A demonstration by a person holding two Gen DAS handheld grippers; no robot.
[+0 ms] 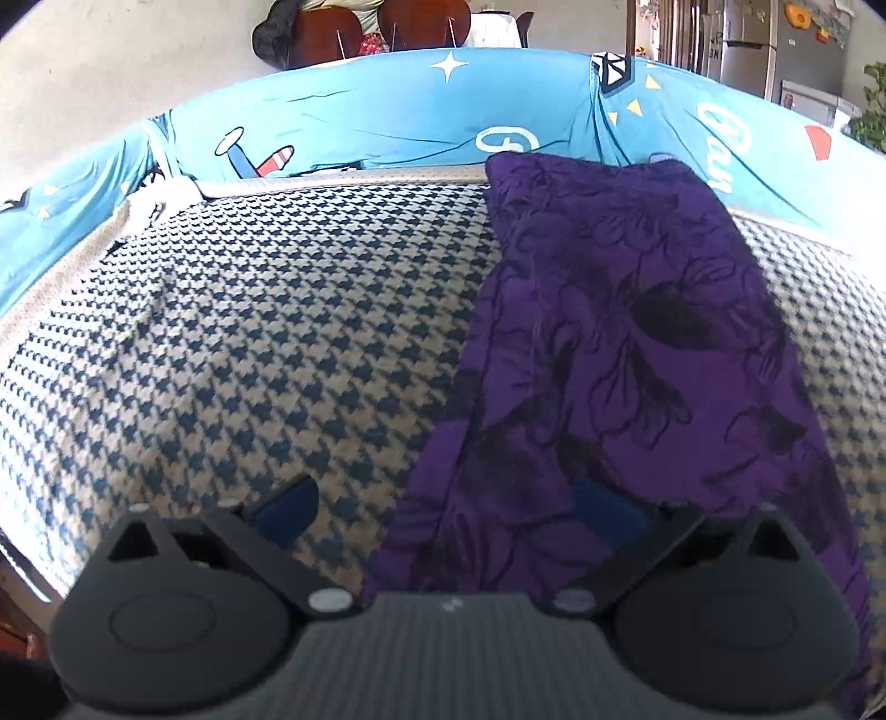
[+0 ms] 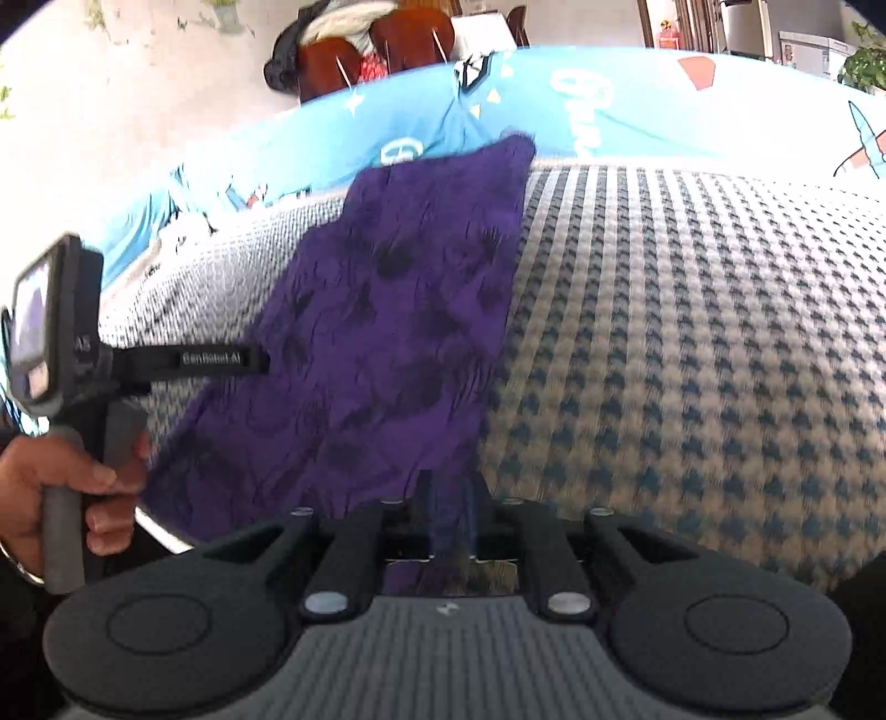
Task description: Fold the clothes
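Left wrist view looks down over a bed spread with a blue-and-cream houndstooth cover (image 1: 249,343), and a long purple garment (image 1: 609,343) with dark flower prints lies stretched from the near edge toward the far side, where it meets a bright blue cartoon-print sheet (image 1: 360,122). The left gripper (image 1: 448,504) stands wide open, its left blue pad (image 1: 288,507) over the houndstooth and its right pad (image 1: 609,512) over the purple cloth; the garment's left edge runs between the two, and the pads do not seem to press on anything. Seen from the right wrist, the same purple garment (image 2: 398,343) runs away in a strip, its near end drawn up into the right gripper (image 2: 449,501), whose jaws are nearly together with a thin fold of the cloth pinched between them. The picture is blurred around that spot, so I cannot make out how much fabric is caught. At the left of that view a hand (image 2: 61,487) holds the grey handle of the left gripper, whose black fingers (image 2: 221,360) reach out over the garment's left side. Beyond the bed stand brown wooden chairs (image 2: 376,50) against a pale wall.
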